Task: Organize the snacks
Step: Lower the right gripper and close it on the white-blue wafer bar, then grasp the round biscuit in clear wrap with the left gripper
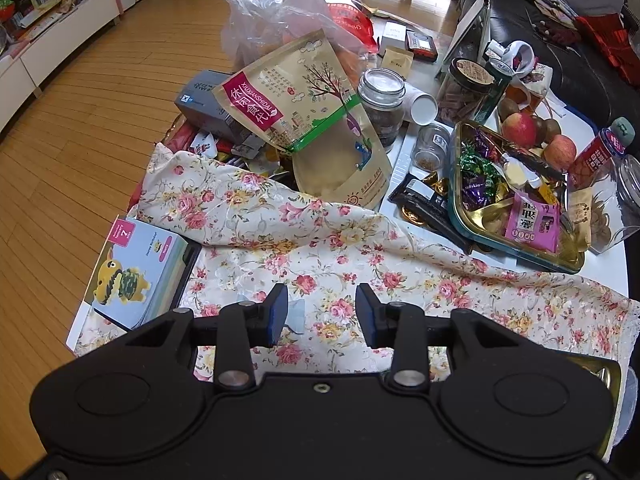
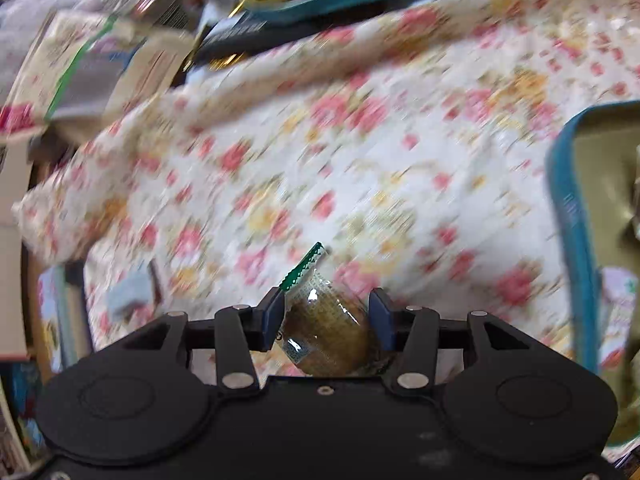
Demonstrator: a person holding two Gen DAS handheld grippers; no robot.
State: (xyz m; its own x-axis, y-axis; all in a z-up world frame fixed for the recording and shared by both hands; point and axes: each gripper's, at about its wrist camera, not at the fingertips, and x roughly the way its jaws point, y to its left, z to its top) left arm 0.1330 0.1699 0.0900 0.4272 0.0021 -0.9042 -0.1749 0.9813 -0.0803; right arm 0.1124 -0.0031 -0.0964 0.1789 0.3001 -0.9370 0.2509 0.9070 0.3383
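Observation:
My left gripper (image 1: pixel 322 312) hangs open over a floral cloth (image 1: pixel 320 240), with nothing between its blue pads. Beyond it to the right stands a teal-rimmed gold tin (image 1: pixel 460 220) full of wrapped candies and a pink packet (image 1: pixel 532 222). A large kraft snack pouch (image 1: pixel 304 120) leans on the pile behind the cloth. In the right wrist view, which is blurred by motion, my right gripper (image 2: pixel 326 320) is shut on a small brown cake in a clear wrapper (image 2: pixel 328 332) with a green serrated edge. It is held low over the floral cloth (image 2: pixel 340 140).
Glass jars (image 1: pixel 380 108), apples (image 1: pixel 520 128), a red bottle (image 1: pixel 598 152) and a plastic bag (image 1: pixel 272 12) crowd the table's far side. A cartoon box (image 1: pixel 136 276) lies at the left edge. Another teal-rimmed tin (image 2: pixel 568 200) sits right of the right gripper.

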